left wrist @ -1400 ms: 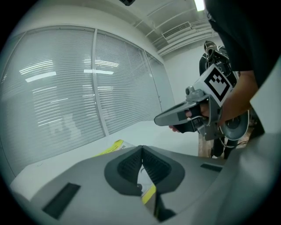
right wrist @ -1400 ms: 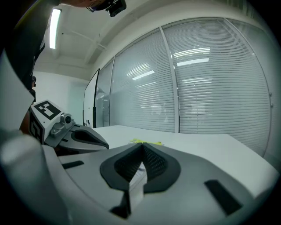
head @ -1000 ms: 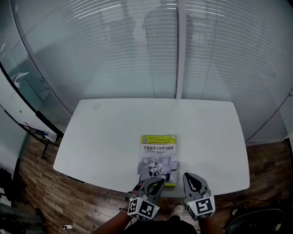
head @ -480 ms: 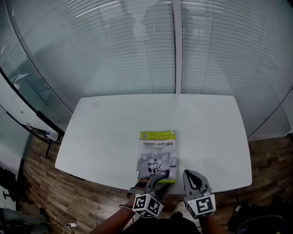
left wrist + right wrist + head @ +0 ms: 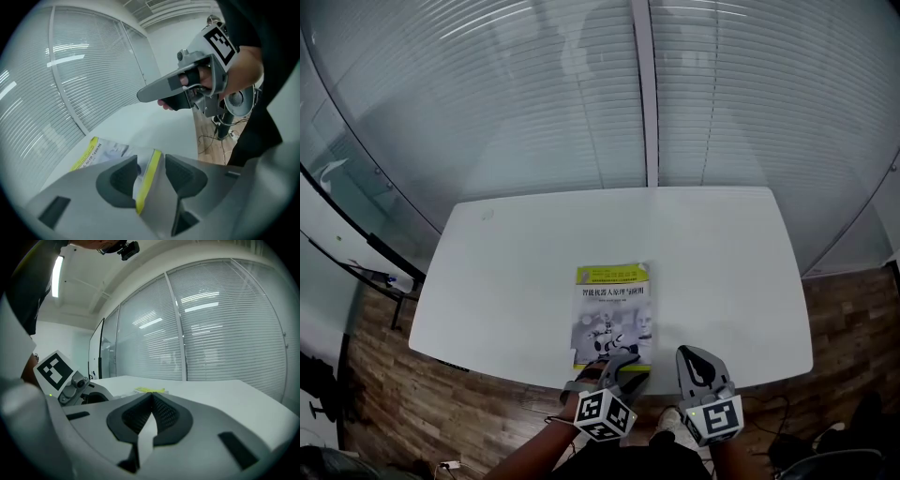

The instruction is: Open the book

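Note:
A closed book (image 5: 612,314) with a yellow-green top band and a robot picture lies flat on the white table (image 5: 487,281), near its front edge. My left gripper (image 5: 619,364) is at the book's near edge. In the left gripper view its jaws stand apart with the book's yellow-edged border (image 5: 147,183) between them, and the pads do not press on it. Those jaws have just opened from shut and eased slightly inward. My right gripper (image 5: 697,367) hovers to the right of the book, shut on nothing (image 5: 151,398). From there the book (image 5: 150,390) shows as a thin yellow strip.
A glass wall with blinds (image 5: 581,103) rises behind the table's far edge. Wood floor (image 5: 384,375) lies around the table. A chair base and cables (image 5: 232,101) are on the floor at the right. The person's arms reach over the table's front edge.
My left gripper has sunk and tilted toward the book's near edge, and its jaws have gone from shut to apart around that edge. The right gripper has stayed put.

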A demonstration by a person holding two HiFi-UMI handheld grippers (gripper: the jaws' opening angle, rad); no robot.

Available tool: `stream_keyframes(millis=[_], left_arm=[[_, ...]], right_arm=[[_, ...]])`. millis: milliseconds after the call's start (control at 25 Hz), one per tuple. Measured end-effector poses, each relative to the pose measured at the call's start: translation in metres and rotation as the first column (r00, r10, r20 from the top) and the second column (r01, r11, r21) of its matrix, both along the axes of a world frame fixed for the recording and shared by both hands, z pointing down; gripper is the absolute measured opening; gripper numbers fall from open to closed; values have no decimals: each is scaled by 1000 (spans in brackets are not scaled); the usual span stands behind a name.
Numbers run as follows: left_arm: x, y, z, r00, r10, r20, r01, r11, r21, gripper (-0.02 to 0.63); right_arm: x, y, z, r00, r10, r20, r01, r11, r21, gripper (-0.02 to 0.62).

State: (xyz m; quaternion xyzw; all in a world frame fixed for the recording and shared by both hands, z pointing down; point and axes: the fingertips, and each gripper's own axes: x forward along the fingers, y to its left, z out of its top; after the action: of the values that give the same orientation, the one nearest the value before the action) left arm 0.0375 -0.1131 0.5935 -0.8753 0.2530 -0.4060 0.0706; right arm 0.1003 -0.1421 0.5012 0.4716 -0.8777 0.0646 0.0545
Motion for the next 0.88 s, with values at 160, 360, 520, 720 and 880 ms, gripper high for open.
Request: stream_keyframes(millis=[160, 360, 520, 720, 880], left_arm=[[-2, -4, 0, 1000, 7, 14, -7, 1000, 2, 195], [-1, -4, 1, 1000, 18, 10, -18, 1000, -11, 196], [-1, -5, 2, 1000, 26, -1, -26, 999, -31, 195], [0, -3, 3, 998, 61, -6, -62, 997, -45, 182], [3, 0, 1, 997, 76, -8, -76, 996, -51, 151]], right_arm=[[2, 0, 2, 1000, -5, 4, 5, 1000, -3, 6], [0, 1, 7, 1000, -21, 0, 21, 999, -23, 6], [2, -1, 11, 1000, -26, -5, 26, 999, -33, 7], [3, -2, 14, 1000, -23, -6, 23, 999, -42, 6], [2, -4, 13, 1000, -27, -10, 26, 999, -37, 6]])
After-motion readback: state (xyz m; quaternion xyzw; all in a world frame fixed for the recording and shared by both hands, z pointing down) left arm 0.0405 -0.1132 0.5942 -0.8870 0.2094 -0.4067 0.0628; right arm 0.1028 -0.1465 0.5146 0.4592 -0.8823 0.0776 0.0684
